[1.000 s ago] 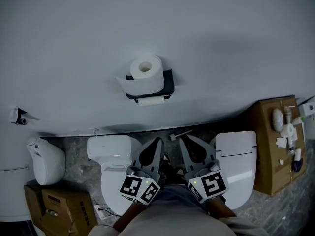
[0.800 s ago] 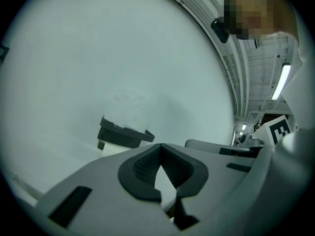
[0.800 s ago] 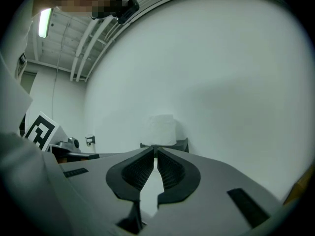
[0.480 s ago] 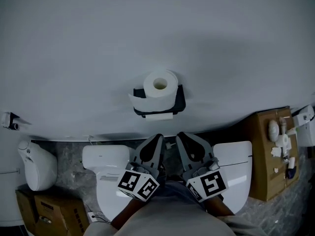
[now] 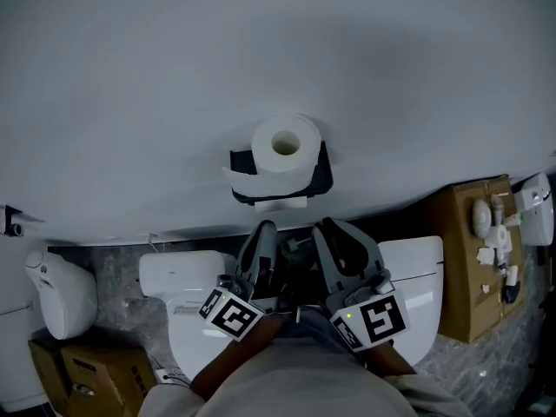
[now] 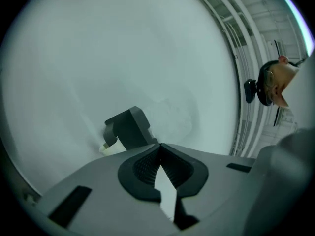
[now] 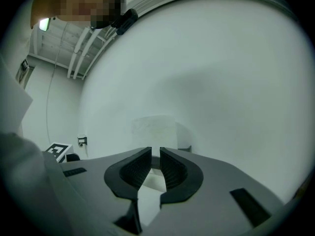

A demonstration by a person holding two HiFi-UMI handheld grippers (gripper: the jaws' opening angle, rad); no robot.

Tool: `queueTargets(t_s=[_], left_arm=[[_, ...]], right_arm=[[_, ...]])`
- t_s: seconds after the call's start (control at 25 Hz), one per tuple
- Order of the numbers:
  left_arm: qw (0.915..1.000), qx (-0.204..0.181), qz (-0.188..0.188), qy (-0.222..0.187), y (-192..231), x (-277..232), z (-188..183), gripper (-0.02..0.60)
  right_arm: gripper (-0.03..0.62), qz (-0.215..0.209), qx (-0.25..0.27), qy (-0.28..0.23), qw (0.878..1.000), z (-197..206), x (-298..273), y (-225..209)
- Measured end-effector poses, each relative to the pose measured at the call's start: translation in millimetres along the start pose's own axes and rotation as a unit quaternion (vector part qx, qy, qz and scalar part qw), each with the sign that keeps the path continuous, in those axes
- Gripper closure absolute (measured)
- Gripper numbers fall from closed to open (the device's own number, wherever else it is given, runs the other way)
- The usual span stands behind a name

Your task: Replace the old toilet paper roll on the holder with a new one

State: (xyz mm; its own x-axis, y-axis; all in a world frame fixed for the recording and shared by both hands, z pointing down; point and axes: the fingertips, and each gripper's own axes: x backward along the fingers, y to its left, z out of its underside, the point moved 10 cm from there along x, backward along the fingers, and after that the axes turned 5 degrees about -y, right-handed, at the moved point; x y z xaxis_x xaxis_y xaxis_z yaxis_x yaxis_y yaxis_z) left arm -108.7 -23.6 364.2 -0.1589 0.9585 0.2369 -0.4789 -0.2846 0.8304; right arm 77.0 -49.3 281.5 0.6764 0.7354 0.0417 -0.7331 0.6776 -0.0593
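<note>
A white toilet paper roll (image 5: pixel 285 150) sits on a black wall holder (image 5: pixel 323 174), with a sheet hanging below it. Both grippers point at the wall just under the holder. My left gripper (image 5: pixel 263 233) is shut with nothing in it. In the left gripper view the holder (image 6: pixel 129 128) shows just past the closed tips of the left gripper (image 6: pixel 158 145). My right gripper (image 5: pixel 334 230) has just been opening its jaws and now shows a narrow gap with nothing between them. The right gripper view has the roll (image 7: pixel 155 129) faint on the wall beyond the right gripper (image 7: pixel 155 151).
A white toilet (image 5: pixel 187 276) stands below on the left and a second white lid (image 5: pixel 417 268) on the right. A cardboard box (image 5: pixel 473 259) with small items is at far right. Another box (image 5: pixel 78 376) and a white fixture (image 5: pixel 56 294) are at lower left.
The roll and holder have grown larger and shifted right in the head view. My left gripper has rolled, its marker cube turned. The right jaws have parted slightly.
</note>
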Motion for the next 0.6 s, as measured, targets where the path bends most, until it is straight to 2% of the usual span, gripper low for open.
queueTargets(t_s=[0.12,0.24,0.36,0.48,0.6], left_arm=[[0.9993,0.034,-0.008,-0.016,6,-5,7,0.575],[0.9971,0.070,-0.018,-0.023,15,-6,17,0.575],[0.9913,0.127,-0.010,-0.036,21,-13,26,0.566],[0.9844,0.171,-0.021,-0.037,29,-20,35,0.478],[0.9782,0.201,-0.036,-0.038,39,-23,42,0.423]], right_arm=[[0.514,-0.008,0.001,0.004,1.000,-2,-6,-6],[0.505,-0.014,0.000,0.009,1.000,-1,-10,-9],[0.503,-0.020,0.000,0.013,1.000,1,-13,-11],[0.503,-0.021,0.001,0.017,1.000,3,-13,-12],[0.503,-0.019,0.003,0.017,1.000,2,-14,-15]])
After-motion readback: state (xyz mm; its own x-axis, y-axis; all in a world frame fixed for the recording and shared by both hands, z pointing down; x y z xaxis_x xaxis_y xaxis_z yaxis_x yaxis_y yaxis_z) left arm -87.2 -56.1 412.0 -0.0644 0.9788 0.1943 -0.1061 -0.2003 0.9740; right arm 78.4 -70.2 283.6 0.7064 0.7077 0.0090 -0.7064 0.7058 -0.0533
